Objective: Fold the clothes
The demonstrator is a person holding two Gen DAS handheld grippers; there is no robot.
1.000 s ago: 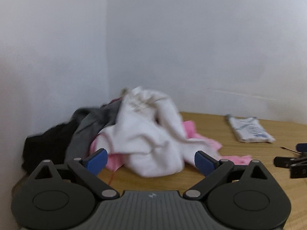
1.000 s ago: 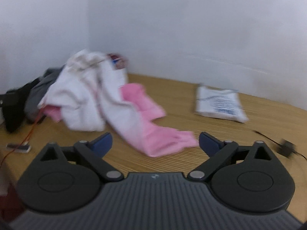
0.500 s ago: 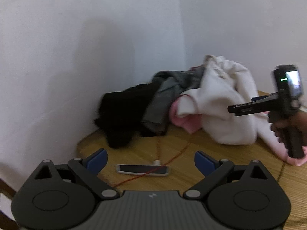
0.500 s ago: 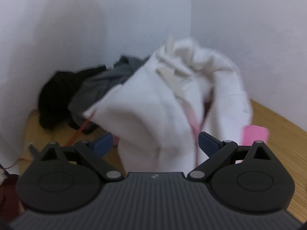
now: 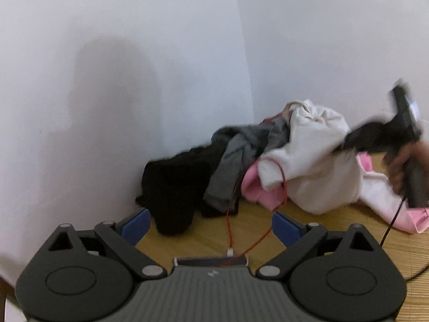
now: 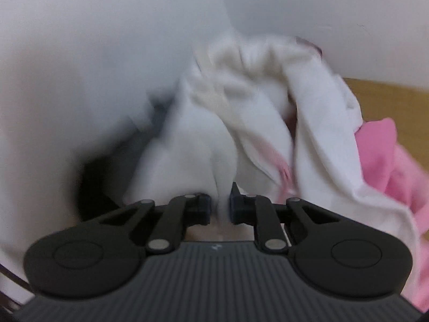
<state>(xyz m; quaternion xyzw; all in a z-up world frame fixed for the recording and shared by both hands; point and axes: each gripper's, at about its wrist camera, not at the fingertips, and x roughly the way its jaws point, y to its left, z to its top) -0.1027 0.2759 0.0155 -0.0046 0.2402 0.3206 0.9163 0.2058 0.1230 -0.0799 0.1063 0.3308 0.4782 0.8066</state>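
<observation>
A heap of clothes lies in the table's corner against the walls: a black garment (image 5: 174, 185), a grey one (image 5: 236, 155), a white garment (image 5: 316, 161) and a pink one (image 5: 257, 190). My left gripper (image 5: 210, 226) hangs open in front of the heap, nothing between its blue pads (image 5: 134, 225). In the left wrist view my right gripper (image 5: 346, 145) is blurred, held by a hand (image 5: 402, 169), its tips at the white garment. In its own view the right gripper (image 6: 219, 208) is shut on a fold of the white garment (image 6: 203, 139), with the pink garment (image 6: 380, 155) to the right.
An orange cable (image 5: 230, 214) runs from the heap to a phone (image 5: 211, 261) lying just under my left gripper. White walls close off the left and back. The wooden table (image 5: 308, 225) stretches to the right. A dark cable (image 5: 391, 222) trails from the hand-held right gripper.
My right gripper has pushed into the white garment and gone from open to shut on a fold. The left gripper has come a little closer to the heap and stays open.
</observation>
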